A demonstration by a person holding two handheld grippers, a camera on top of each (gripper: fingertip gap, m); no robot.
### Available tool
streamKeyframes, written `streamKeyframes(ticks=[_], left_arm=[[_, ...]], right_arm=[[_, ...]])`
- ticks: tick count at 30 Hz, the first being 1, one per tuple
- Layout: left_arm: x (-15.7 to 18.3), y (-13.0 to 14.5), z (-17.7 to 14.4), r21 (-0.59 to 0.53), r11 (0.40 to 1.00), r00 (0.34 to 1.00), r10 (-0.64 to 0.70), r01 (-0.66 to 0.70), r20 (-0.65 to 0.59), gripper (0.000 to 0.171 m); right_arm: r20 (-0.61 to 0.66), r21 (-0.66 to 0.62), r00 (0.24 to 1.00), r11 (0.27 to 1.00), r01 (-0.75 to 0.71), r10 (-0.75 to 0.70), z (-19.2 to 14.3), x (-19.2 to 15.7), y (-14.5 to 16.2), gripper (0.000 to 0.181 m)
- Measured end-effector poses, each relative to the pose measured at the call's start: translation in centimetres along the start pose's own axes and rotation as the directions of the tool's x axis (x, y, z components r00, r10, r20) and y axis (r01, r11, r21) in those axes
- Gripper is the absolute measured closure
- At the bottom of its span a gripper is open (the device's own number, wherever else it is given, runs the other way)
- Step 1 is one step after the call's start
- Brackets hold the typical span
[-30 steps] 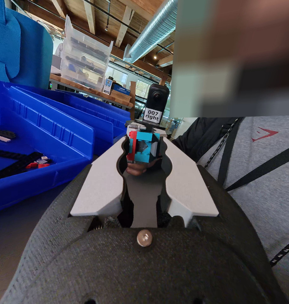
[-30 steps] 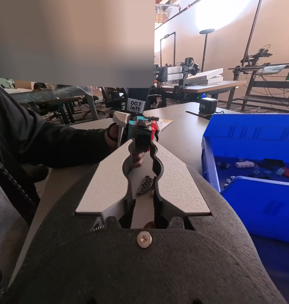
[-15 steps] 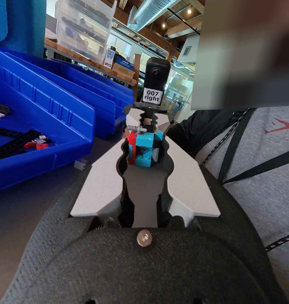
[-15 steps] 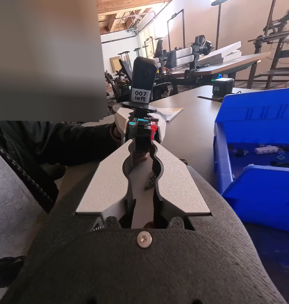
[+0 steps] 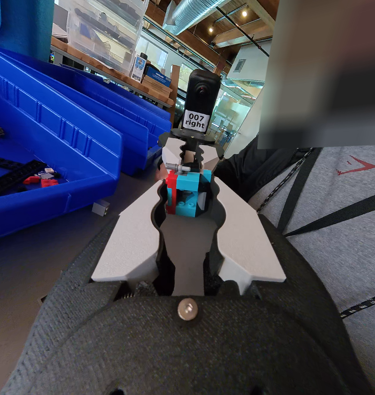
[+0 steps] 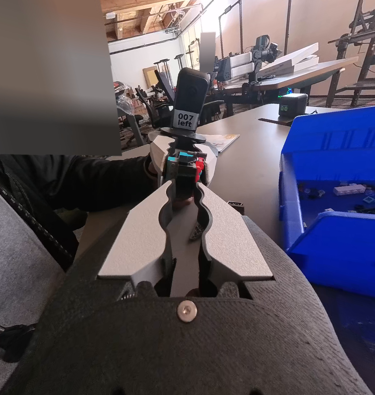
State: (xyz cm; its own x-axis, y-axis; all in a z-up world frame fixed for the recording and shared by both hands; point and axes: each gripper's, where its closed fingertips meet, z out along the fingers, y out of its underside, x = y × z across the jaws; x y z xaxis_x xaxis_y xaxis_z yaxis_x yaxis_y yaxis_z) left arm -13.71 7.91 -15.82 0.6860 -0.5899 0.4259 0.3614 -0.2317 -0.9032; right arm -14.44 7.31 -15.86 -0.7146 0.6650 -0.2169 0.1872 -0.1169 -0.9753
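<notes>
A small toy-brick assembly of turquoise, red and black bricks with a grey pin on top hangs above the table between both grippers. My left gripper is shut on its turquoise and red end. My right gripper is shut on its black end. The two grippers face each other tip to tip. The right gripper, with its black camera, shows beyond the assembly in the left wrist view. The left gripper shows likewise in the right wrist view. A hand is partly hidden behind each.
Blue bins holding black plates and red pieces stand beside the grippers, and one shows in the right wrist view. A small grey brick, a dark wedge piece, a brown brick and a booklet lie on the table. A person in grey sits close. From the left gripper's tips to the small grey brick is close to 11 cm.
Both grippers have kept their hold on the assembly while tilting and shifting together. Each now sees the other's camera in full, and the bins have slid sideways in view.
</notes>
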Motion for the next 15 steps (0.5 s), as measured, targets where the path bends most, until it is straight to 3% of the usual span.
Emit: streamKeyframes(ticks=[15], left_arm=[[0.25, 0.04, -0.01, -0.002, 1.0, 1.0, -0.006, 0.006, -0.018, 0.131]], right_arm=[[0.018, 0.003, 1.0, 1.0, -0.009, 0.009, -0.05, -0.19, -0.06, 0.165]])
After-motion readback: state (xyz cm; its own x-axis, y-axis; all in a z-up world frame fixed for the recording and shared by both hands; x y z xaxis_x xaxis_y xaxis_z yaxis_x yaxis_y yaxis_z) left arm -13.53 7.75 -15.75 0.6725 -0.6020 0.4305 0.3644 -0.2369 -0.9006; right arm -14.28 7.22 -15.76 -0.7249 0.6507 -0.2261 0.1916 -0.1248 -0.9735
